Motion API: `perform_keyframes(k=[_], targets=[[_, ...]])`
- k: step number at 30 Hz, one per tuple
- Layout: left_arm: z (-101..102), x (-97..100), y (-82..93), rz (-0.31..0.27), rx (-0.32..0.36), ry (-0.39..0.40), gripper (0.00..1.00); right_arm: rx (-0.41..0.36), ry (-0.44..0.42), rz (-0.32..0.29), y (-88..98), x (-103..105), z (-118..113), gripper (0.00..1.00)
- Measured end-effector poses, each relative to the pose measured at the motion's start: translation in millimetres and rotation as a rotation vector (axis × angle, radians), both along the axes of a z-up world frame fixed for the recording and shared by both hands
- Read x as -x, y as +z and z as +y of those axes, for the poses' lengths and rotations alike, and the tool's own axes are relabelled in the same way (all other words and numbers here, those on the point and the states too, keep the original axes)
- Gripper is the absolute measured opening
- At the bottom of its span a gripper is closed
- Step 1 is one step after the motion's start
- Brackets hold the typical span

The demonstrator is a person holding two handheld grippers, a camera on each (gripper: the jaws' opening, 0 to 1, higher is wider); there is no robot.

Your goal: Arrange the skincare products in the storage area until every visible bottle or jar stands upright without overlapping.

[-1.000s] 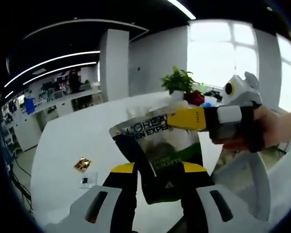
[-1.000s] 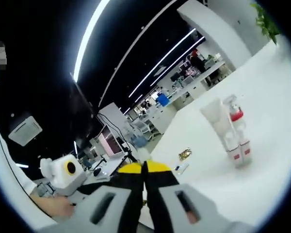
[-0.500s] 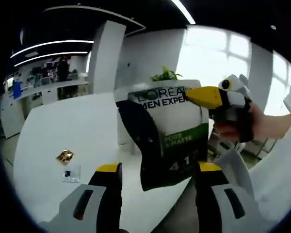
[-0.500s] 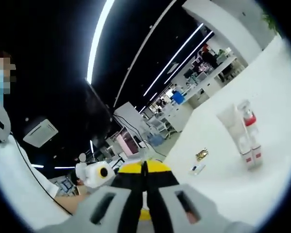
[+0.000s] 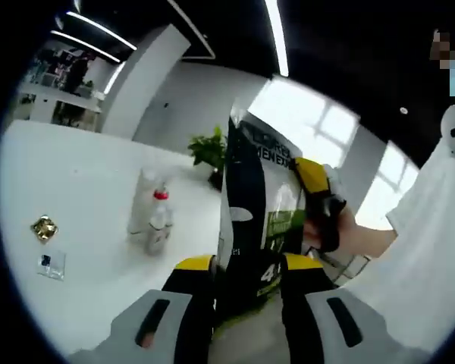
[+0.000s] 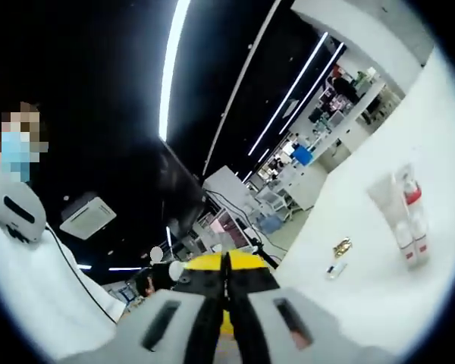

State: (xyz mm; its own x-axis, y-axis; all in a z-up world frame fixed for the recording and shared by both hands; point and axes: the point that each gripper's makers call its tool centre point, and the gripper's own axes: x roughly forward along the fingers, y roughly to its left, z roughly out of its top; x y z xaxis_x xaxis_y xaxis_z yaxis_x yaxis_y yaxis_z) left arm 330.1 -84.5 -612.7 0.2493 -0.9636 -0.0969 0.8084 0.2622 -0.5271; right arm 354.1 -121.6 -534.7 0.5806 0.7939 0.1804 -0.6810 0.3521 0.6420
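A dark and white L'Oreal pouch (image 5: 252, 205) with a green band is held up in the air, turned nearly edge-on. Its lower end sits between the yellow-tipped jaws of my left gripper (image 5: 248, 265), which press against it. My right gripper (image 5: 311, 180) comes in from the right and pinches the pouch's upper edge. In the right gripper view my right gripper (image 6: 226, 262) has its jaws pressed together. A white tube (image 5: 142, 205) (image 6: 387, 208) and a red-capped bottle (image 5: 159, 221) (image 6: 411, 216) stand upright, close together, on the white table (image 5: 68, 167) (image 6: 409, 152).
A small gold packet (image 5: 43, 227) (image 6: 341, 246) and a clear sachet (image 5: 51, 263) (image 6: 334, 269) lie on the table nearer its edge. A potted plant (image 5: 208, 149) stands at the far side. A person's white sleeve (image 5: 432, 250) is at the right.
The left jaws stood wide apart half a second ago and now close on the pouch's lower end. The pouch has turned from face-on to edge-on. Both cameras have swung.
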Motion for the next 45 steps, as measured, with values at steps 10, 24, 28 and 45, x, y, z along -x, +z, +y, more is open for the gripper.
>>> perform_keyframes(k=[10,24,28,45], targets=[[3,13.4,22.4,0.05,0.138,-0.033,0.0,0.016,-0.069,0.0,-9.4,-14,-13,0.03],[20,-6.5,55.2,0.126,0.374,0.066,0.0,-0.135,-0.051,0.119,-39.2,-4,3,0.27],[21,-10.1,64.4,0.141,0.422,0.068,0.0,-0.191,-0.008,0.143,-40.7,4,13,0.27],[27,-29.2,71.2,0.219,0.496,0.12,0.0,-0.322,0.066,0.081,-9.7,16,23,0.01]])
